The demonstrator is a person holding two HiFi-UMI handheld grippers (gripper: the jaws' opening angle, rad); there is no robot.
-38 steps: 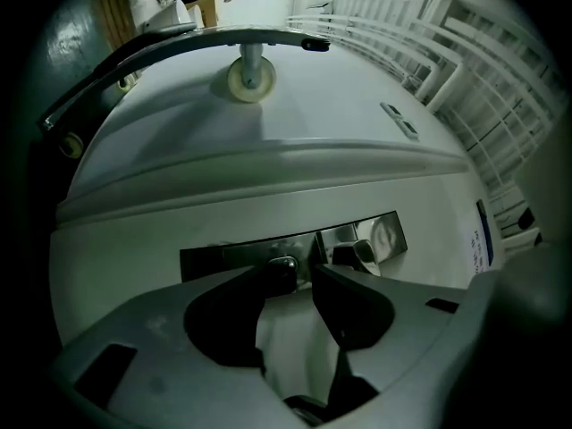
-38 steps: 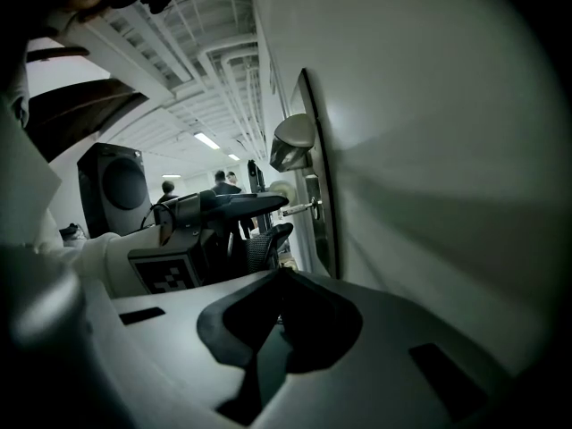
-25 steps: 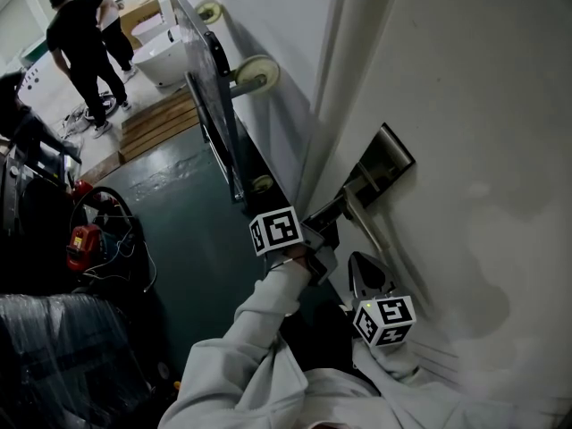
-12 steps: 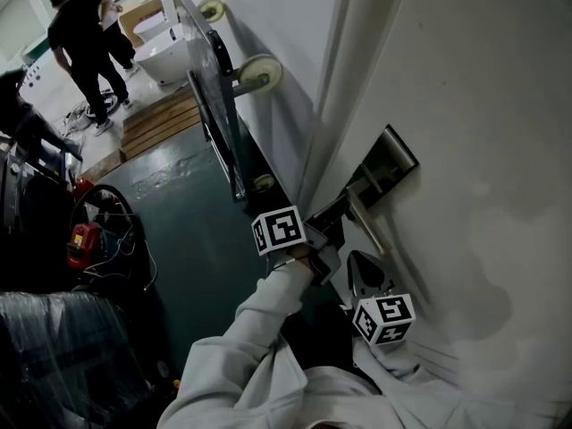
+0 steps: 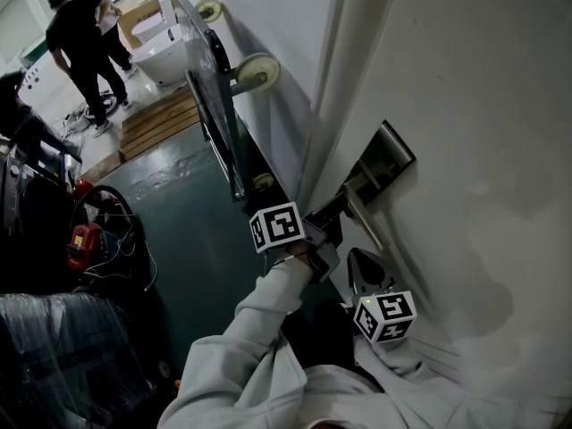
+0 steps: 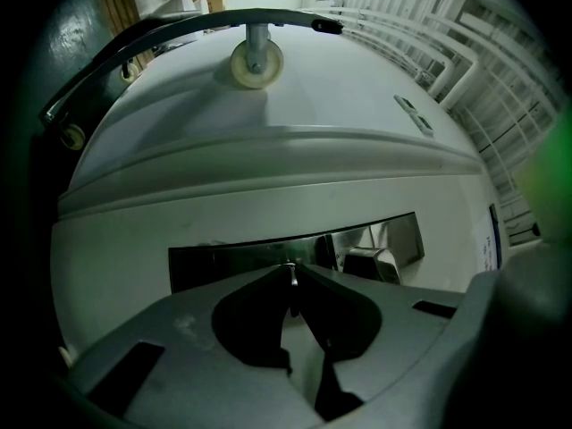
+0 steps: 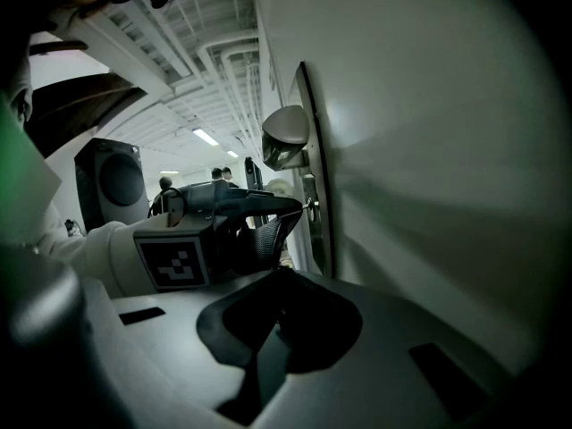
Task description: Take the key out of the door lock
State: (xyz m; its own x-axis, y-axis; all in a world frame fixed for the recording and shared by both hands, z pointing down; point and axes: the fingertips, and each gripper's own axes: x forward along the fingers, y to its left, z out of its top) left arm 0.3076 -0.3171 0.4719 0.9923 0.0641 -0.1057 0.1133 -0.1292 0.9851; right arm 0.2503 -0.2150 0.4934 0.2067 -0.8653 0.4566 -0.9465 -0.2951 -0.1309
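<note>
The key sits in the lock of the door, a thin metal sliver standing out from the long metal plate. The left hand-held gripper is clamped on it: its jaws have just been closing, and the key's edge shows pinched between the two tips, which lie right against the plate. In the head view this hand-held gripper reaches level towards the plate from the door's edge.

The lever handle stands out of the same plate, just beside the key. The right hand-held gripper is below that handle, close to the door's face, tilted down and clear of the plate; its jaws are together with nothing between them. Both are carried by arms in pale sleeves.

Further out, a frame on wheels leans against the wall beside the door. The floor is dark green. Wooden boards lie on it in the distance, with two people standing by them. A red tool and something wrapped in plastic film are at the left.
</note>
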